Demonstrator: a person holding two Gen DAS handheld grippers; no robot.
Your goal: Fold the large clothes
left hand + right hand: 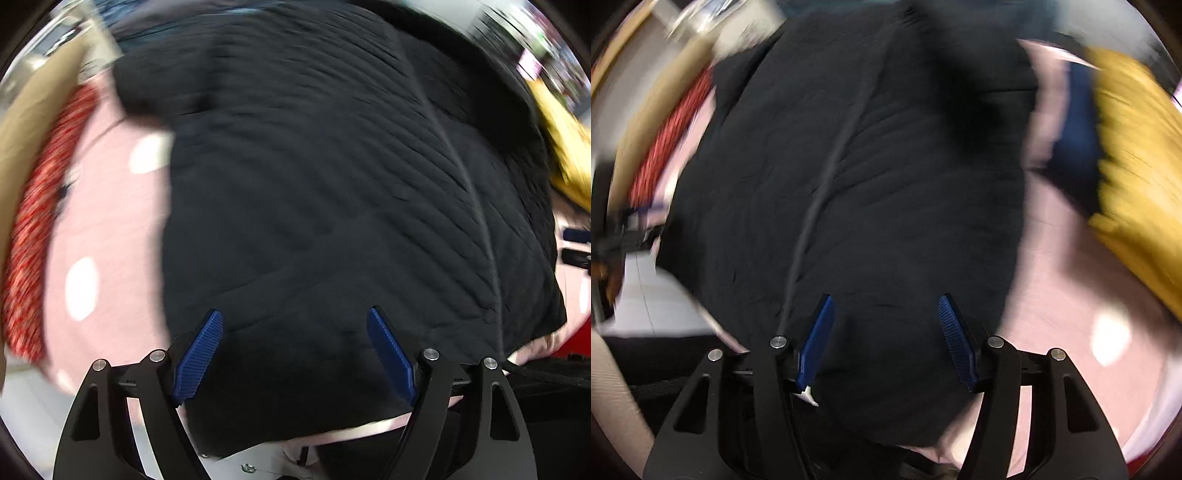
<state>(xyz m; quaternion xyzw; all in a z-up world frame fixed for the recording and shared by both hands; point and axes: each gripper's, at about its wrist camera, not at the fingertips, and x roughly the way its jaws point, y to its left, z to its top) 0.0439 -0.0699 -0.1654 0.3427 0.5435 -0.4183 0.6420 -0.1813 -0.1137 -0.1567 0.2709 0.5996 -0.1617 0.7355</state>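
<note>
1. While both views are smeared by blur, we can see our left gripper (295, 354) with its blue fingers (197, 360) spread apart and nothing between them; the right gripper (886, 343) is likewise spread and empty.
2. Just beyond both sets of fingers lies the black garment (332, 184), spread over the pink surface (110, 229), its near hem curving under each gripper.
3. A raised seam (476, 206) runs near to far through the cloth, which we take as its long axis; it lies right of our left fingers and left of our right ones, so the grippers flank it and neither seems clearly nearer.
4. Farther off, a red patterned cloth (33, 240) lies at the left and a yellow cloth (1137, 166) at the right.
5. We judge that the next grasp goes straight down onto the near hem.
</note>
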